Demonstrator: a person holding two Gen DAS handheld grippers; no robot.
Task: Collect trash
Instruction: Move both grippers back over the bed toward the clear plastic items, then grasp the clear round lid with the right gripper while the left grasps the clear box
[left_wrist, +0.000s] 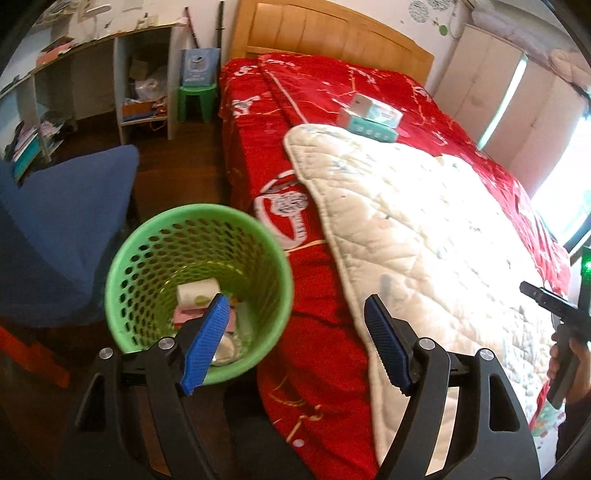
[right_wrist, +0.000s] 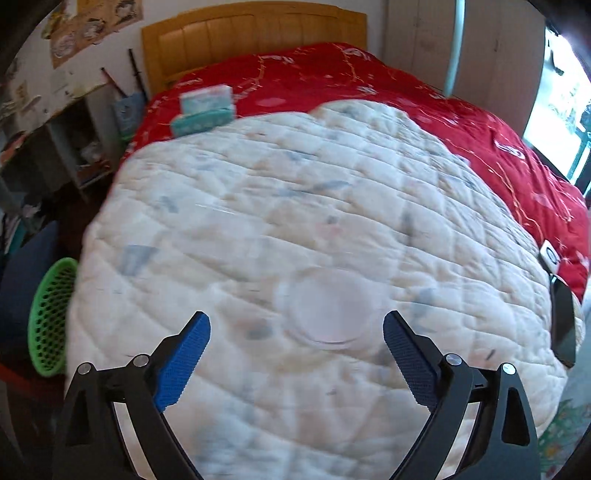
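Beside the bed (left_wrist: 332, 92), on the floor, I see the green basket (left_wrist: 199, 284) with a white roll (left_wrist: 197, 293) and other scraps inside. My left gripper (left_wrist: 295, 306) hangs spread and empty, one finger over the basket's rim. My right gripper (right_wrist: 297, 325) stands wide apart, holding nothing, above the white quilt (right_wrist: 295, 192), where a clear round lid (right_wrist: 330, 306) lies just ahead between its fingers.

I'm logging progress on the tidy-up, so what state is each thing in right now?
Left hand-held gripper: open, empty, above the basket's edge.
Right hand-held gripper: open, empty, over the lid.
Green basket: upright beside the bed, trash inside.
Clear plastic lid: lying flat on the white quilt, not gripped.
Tissue packs: stacked on the red bedspread.
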